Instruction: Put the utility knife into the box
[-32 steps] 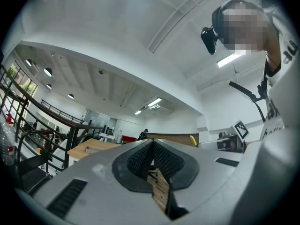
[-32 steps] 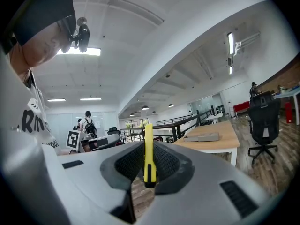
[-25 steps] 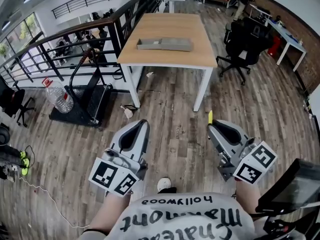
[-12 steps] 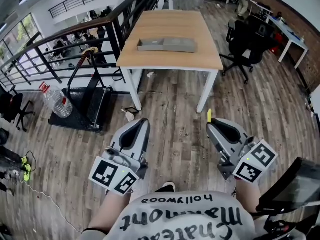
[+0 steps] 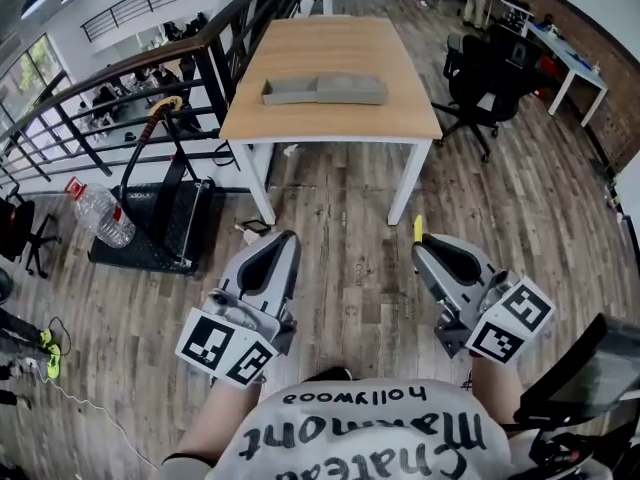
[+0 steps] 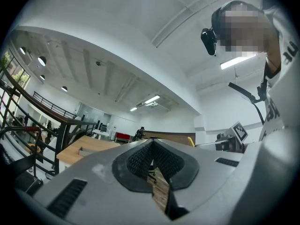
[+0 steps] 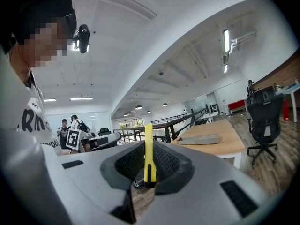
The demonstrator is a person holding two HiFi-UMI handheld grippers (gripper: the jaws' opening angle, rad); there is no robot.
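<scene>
A yellow utility knife [image 7: 148, 153] stands upright between the pads of my right gripper [image 7: 149, 165], which is shut on it; its tip [image 5: 418, 228] pokes out ahead of that gripper [image 5: 424, 244] in the head view. The grey box [image 5: 323, 89] lies on the wooden table [image 5: 400, 118] some way ahead, also seen as a low grey box [image 7: 200, 139] in the right gripper view. My left gripper [image 5: 280, 242] is held low over the floor, jaws closed with nothing between them [image 6: 152, 161].
A black office chair [image 5: 480, 68] stands right of the table. A railing [image 5: 120, 98], a black cart [image 5: 150, 223] and a water bottle [image 5: 98, 214] are at the left. A dark object [image 5: 590, 378] sits near my right elbow. Wood-plank floor lies between me and the table.
The table and box have drawn slightly nearer and shifted in the head view as I move forward. Both grippers keep their pose; the knife stays held.
</scene>
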